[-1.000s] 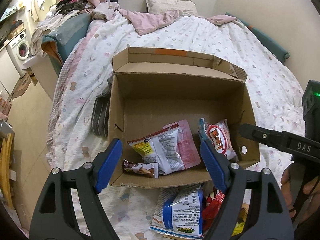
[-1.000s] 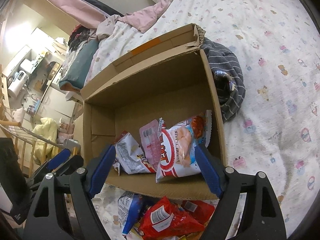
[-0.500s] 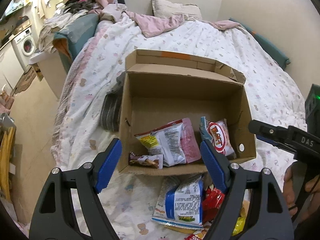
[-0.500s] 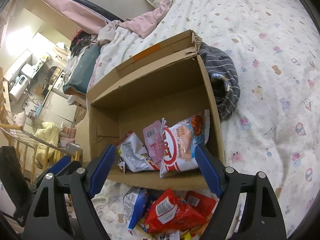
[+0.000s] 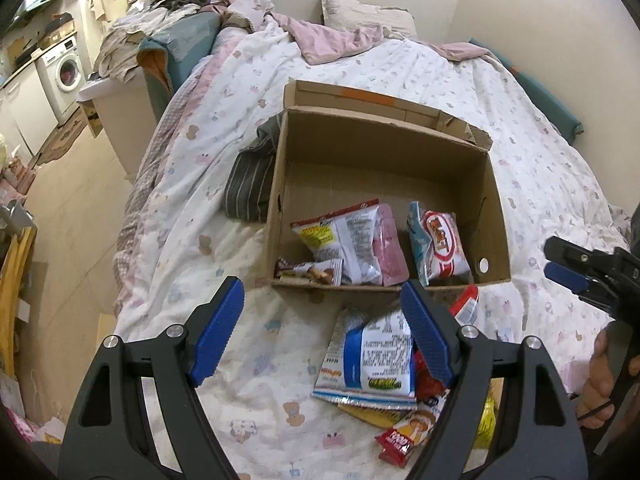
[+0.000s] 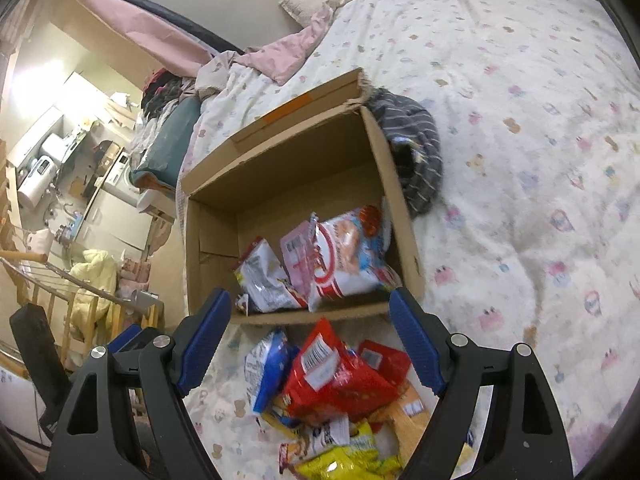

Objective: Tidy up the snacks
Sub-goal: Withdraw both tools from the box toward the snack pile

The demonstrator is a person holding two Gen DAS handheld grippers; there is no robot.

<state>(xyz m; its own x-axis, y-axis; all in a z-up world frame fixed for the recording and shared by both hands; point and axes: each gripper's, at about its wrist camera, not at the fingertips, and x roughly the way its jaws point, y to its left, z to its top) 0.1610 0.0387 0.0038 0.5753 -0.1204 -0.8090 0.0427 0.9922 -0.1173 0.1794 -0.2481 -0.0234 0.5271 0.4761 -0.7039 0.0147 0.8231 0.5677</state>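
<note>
An open cardboard box (image 5: 384,148) (image 6: 288,160) lies on the bed with several snack packets in it: a white packet (image 5: 344,240), a pink one (image 5: 390,248), a shrimp flakes bag (image 5: 438,246) (image 6: 348,256) and a small chocolate bar (image 5: 310,272). In front of the box a loose pile of snacks rests on the quilt, with a blue-and-white bag (image 5: 372,356) (image 6: 266,364) and a red bag (image 6: 332,376). My left gripper (image 5: 324,328) hangs open and empty above the pile. My right gripper (image 6: 310,338) is open and empty too, over the red bag.
A striped grey garment (image 5: 250,176) (image 6: 416,152) lies against the box's side. The white patterned quilt (image 6: 520,160) covers the bed, with a pillow (image 5: 364,10) at the head. Past the bed's edge are a washing machine (image 5: 64,72) and a wooden rack (image 6: 48,280).
Both grippers have drawn back from the box and slightly up, so the box looks smaller and more of the snack pile in front shows. Jaws have kept their width.
</note>
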